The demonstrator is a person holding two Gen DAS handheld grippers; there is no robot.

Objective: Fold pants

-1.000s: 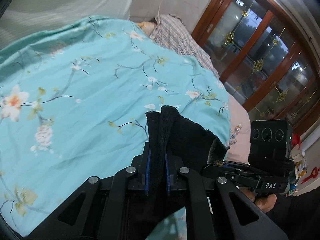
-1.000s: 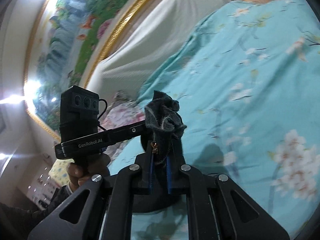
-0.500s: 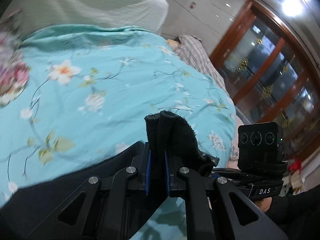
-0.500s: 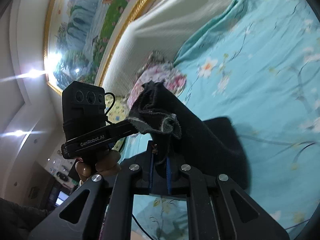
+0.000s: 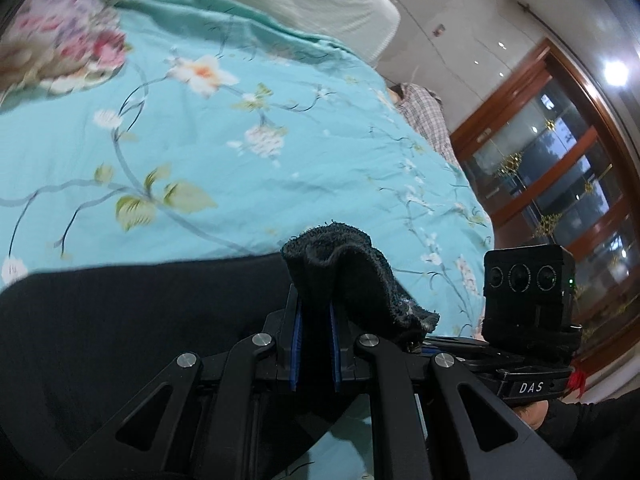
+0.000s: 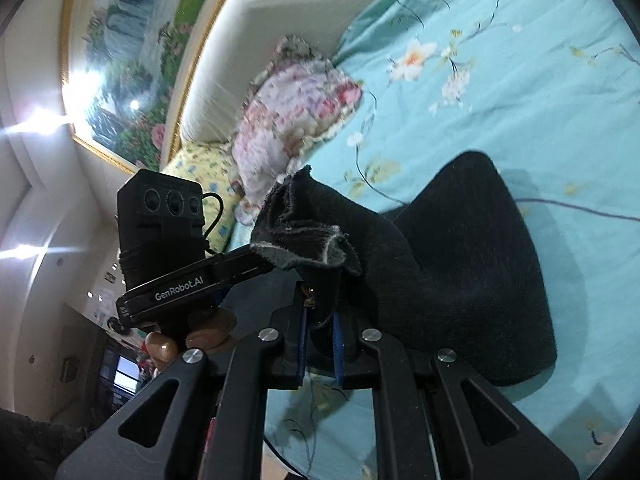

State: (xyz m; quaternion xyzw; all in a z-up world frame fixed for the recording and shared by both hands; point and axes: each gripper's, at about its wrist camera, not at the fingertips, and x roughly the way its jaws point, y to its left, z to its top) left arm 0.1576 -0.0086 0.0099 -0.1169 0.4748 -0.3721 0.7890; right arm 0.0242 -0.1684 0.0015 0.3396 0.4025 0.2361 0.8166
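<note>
Pants (image 5: 120, 320) bunch up between the closed jaws of both left gripper (image 5: 314, 316) and right gripper (image 6: 320, 320), trailing onto the bed (image 5: 240, 160) beyond them.

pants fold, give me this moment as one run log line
left gripper: shut on pants | right gripper: shut on pants | pants: black, partly draped on floral bedsheet

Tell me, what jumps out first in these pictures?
The black pants, spread low across a turquoise flowered bedsheet, bunched at one end where both tools pinch them. The left hand-held gripper and right hand-held gripper each clamp a wad of that fabric. A flowered pillow lies by the headboard.
</note>
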